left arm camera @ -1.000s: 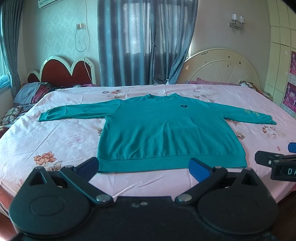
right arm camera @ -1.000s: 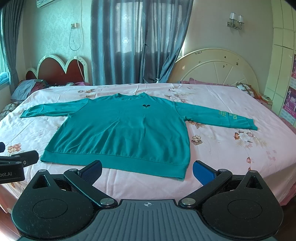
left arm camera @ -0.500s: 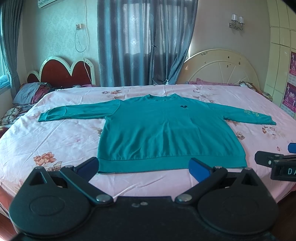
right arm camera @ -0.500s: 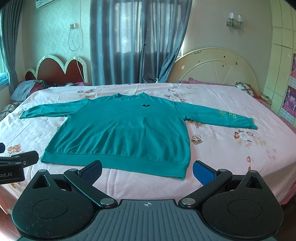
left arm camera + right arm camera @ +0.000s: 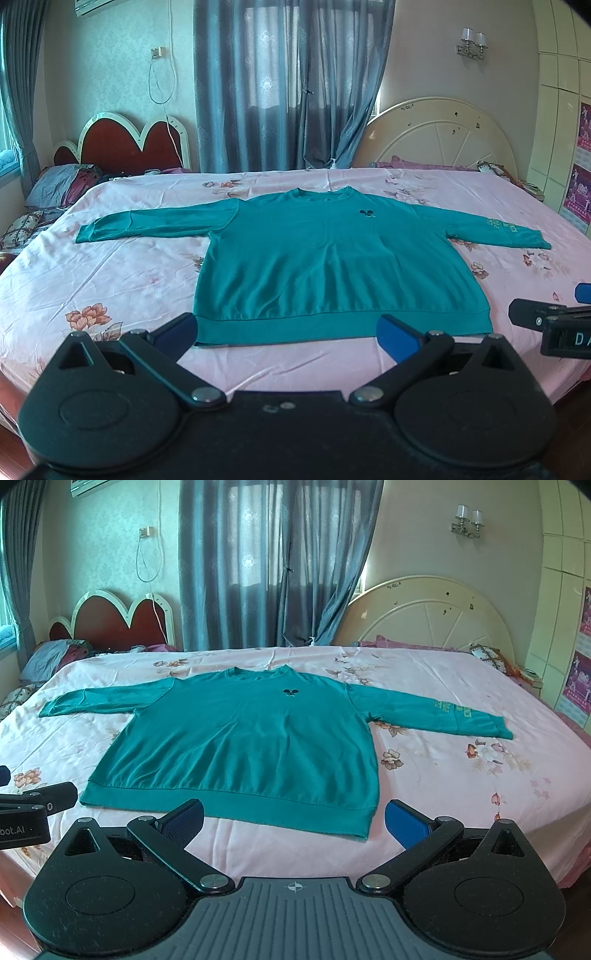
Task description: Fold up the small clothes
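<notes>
Well, the teal sweatshirt (image 5: 332,266) lies flat and front-up on the pink flowered bed (image 5: 110,280), sleeves spread wide, its hem just beyond both tools. The left gripper (image 5: 286,332) and right gripper (image 5: 293,818) hover level at the bed's near edge, side by side, jaws spread wide and holding nothing. A small dark emblem (image 5: 290,692) marks the chest; the yellow sleeve lettering (image 5: 452,709) is too small to read.

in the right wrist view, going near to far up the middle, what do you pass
right tongs → bare strip of pink floral sheet → teal sweatshirt, waistband first, collar last → more sheet → grey curtains
</notes>
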`<state>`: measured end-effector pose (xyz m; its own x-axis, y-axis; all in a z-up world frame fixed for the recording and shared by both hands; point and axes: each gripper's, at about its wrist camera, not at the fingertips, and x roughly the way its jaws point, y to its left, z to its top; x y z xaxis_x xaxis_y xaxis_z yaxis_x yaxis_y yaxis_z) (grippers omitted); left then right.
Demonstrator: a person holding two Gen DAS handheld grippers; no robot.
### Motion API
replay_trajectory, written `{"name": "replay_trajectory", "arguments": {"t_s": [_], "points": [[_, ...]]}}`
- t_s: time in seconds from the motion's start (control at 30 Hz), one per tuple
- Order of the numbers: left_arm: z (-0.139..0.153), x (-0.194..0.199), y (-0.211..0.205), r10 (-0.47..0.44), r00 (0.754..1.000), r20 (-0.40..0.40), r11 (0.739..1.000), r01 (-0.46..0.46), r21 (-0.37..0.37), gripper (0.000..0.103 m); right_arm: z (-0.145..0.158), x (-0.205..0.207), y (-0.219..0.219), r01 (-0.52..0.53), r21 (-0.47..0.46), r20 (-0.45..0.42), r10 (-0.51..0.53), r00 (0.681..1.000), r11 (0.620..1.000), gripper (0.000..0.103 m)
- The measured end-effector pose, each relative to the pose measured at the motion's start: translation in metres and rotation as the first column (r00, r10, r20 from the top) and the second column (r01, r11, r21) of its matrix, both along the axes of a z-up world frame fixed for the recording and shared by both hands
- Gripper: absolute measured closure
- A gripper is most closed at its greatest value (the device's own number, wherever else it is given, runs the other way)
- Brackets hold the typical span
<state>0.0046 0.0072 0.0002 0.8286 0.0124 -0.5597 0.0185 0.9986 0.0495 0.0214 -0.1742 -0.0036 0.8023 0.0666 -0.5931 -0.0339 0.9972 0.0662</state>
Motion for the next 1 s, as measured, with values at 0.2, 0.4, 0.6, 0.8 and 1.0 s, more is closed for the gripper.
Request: {"name": "replay_trajectory", "arguments": {"t_s": [0.2,0.4,0.6,0.8,1.0], "points": [[0.0002,0.0014,-0.0016,0.001,1.0,0.001,1.0,-0.001,0.001,0.0,0.0,0.0004,0.0001,0.0,-0.002,0.0,0.0,1.0,1.0,0.0],[0.0001,0.0029,-0.0038,0.0,1.0,0.001,1.0,0.0,0.003,0.0,0.0001,0.0006,0.0001,0.0,-0.001,-0.002,0.0,1.0,1.0,0.0],[-0.0003,0.0033,-0.0031,-0.002,1.0,0.0,1.0,0.002,0.003,0.0,0.0004,0.0007,-0.0015,0.001,0.0,-0.002,-0.001,1.0,1.0,0.0],[-0.0008,0.0033,-0.002,-0.005,1.0,0.0,1.0,0.005,0.004,0.0,0.0015,0.0,-0.0016,0.002,0.001,-0.001,-0.002,1.0,1.0,0.0],[-0.0008,0.0034,-0.002,-0.006,1.0,0.001,1.0,0.006,0.006,0.0,0.0013,0.0002,-0.0021,0.001,-0.001,0.0,-0.001,1.0,1.0,0.0]]}}
